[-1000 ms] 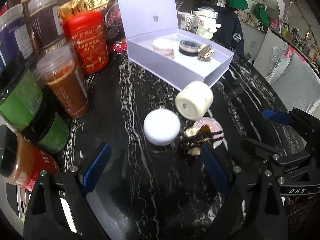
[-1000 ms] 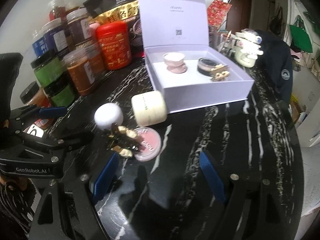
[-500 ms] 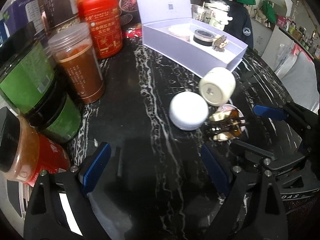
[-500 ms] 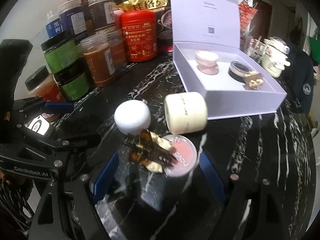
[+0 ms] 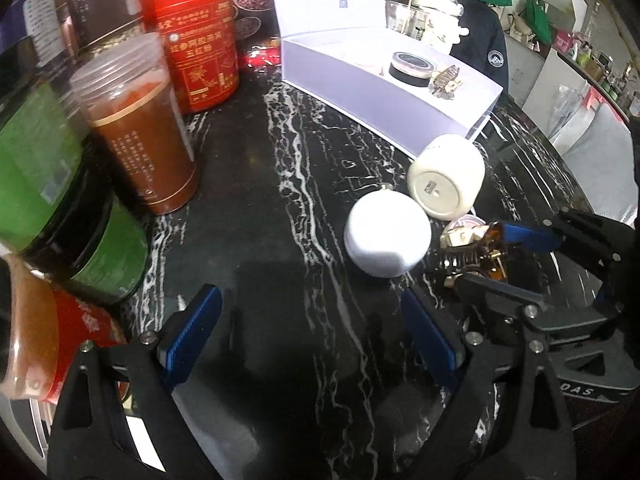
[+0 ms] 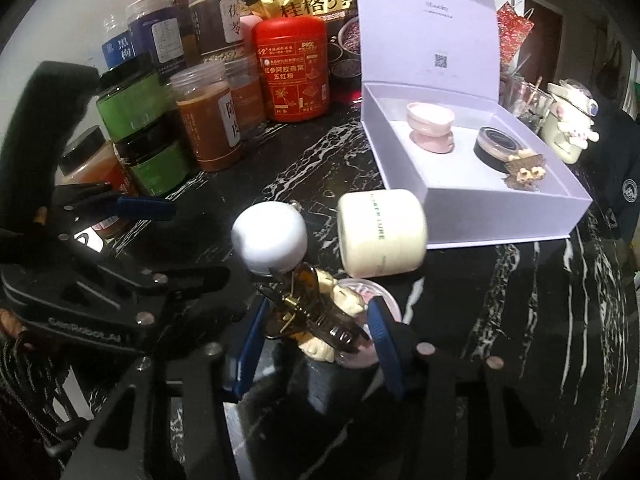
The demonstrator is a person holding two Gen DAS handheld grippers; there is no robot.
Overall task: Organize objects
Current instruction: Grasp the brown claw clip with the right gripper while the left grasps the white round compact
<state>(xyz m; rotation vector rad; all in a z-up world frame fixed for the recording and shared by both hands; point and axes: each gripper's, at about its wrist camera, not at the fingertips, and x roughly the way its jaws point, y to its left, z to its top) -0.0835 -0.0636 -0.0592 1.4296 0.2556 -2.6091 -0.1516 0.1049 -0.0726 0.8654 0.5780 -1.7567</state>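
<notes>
Both grippers have crept in closer to the little cluster since a second ago, and the right gripper [image 6: 316,332] went from wide open to squeezing in around the hair clip [image 6: 310,320]. Its jaws are closing right now with the clip sitting between the blue pads, and from what I can see the pads are already up against it.

So the clip is dead centre in front of the right gripper, lying on the counter [image 6: 500,320] partly on top of the pink compact [image 6: 360,354]. Its long axis looks tilted across the jaws, not lined up with them. White jar [image 6: 270,240] is just past it to the left, cream jar [image 6: 382,236] on its side just past to the right, and the open box [image 6: 500,208] is further out, up and right.

Left gripper [image 5: 316,340] is empty and spread wide, with the white jar ahead of it and the clip off to its right. Right hand is clearly the nearer one, so I'd guess the next bit is lift and carry toward the box.
</notes>
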